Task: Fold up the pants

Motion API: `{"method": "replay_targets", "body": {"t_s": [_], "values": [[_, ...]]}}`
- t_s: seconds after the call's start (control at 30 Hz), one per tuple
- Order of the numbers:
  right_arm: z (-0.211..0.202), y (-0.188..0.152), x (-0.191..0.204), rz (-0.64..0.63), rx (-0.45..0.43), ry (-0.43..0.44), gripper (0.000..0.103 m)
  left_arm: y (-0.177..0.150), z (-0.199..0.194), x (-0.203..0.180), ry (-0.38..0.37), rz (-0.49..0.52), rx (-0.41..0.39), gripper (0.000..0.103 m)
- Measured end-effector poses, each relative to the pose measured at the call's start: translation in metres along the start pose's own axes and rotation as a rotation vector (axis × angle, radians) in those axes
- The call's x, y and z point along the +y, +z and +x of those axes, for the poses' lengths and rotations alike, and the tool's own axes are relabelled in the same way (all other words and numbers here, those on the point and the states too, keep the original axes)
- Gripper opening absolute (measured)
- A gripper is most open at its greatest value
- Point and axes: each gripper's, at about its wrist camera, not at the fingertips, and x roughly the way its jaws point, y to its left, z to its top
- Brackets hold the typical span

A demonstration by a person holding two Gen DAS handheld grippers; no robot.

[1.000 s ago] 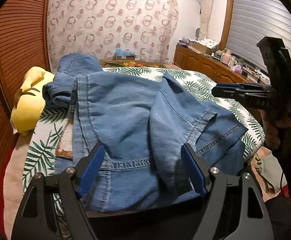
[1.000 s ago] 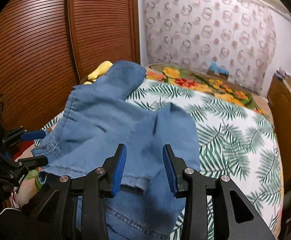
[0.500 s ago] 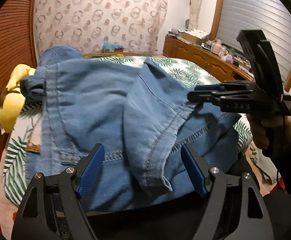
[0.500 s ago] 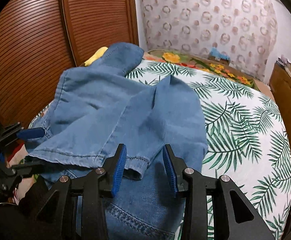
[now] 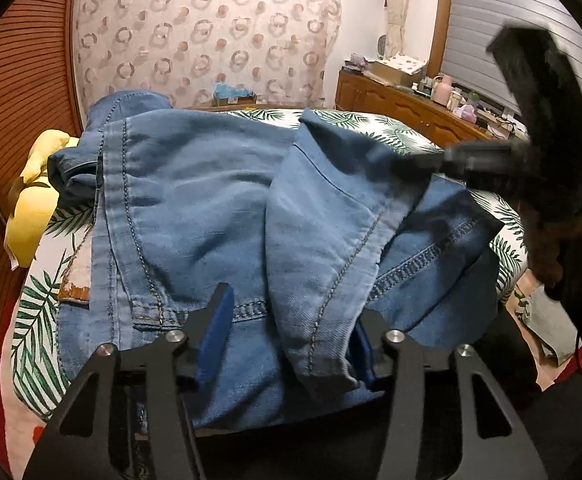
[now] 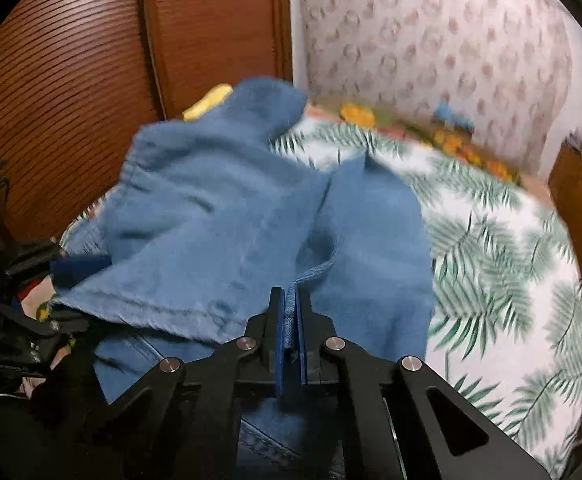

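Blue denim pants [image 5: 211, 208] lie crumpled on a bed with a palm-leaf cover [image 5: 35, 320]. One leg is folded back toward me, its hem [image 5: 323, 344] lying between my left gripper's jaws. My left gripper [image 5: 291, 340] is partly closed around that hem, its blue pads [image 5: 215, 332] still apart. My right gripper [image 6: 289, 320] is shut on the hem edge of the pants [image 6: 211, 220]. In the left wrist view it shows blurred at the right [image 5: 471, 160]. The left gripper shows at the left edge of the right wrist view [image 6: 79, 268].
A yellow plush toy [image 5: 31, 216] lies at the bed's left edge by a brown slatted wardrobe [image 6: 71, 60]. A wooden dresser [image 5: 403, 108] with small items stands at the right. A patterned curtain [image 5: 211, 32] hangs behind the bed.
My right gripper has closed on the leg hem. My left gripper has narrowed around the hem and moved closer to the pants. Both views are blurred with motion.
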Motion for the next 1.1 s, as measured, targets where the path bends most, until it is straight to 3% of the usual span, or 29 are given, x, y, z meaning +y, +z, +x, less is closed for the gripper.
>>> {"method": "replay_targets", "body": {"t_s": [0.1,0.27,0.37,0.6,0.83,1.1], "values": [[-0.020,0.019,0.006,-0.019,-0.069,0.005,0.005,-0.001,-0.003,-0.004,-0.021,0.012,-0.011,0.042],[-0.041,0.046,0.013,-0.060,-0.141,0.025,0.005,0.000,-0.010,-0.004,-0.049,0.020,-0.036,0.018],[-0.047,0.058,0.018,-0.086,-0.175,0.042,0.005,0.004,-0.031,-0.009,-0.046,0.020,-0.108,0.012],[-0.043,0.087,0.035,-0.132,-0.199,0.061,0.005,0.016,-0.061,-0.005,-0.065,0.009,-0.176,0.008],[-0.019,0.101,0.038,-0.178,-0.197,0.079,0.005,0.012,-0.059,0.016,-0.044,-0.064,-0.171,0.005],[0.025,0.115,0.050,-0.237,-0.099,0.102,0.005,0.003,-0.053,0.041,-0.033,-0.125,-0.162,0.004]]}}
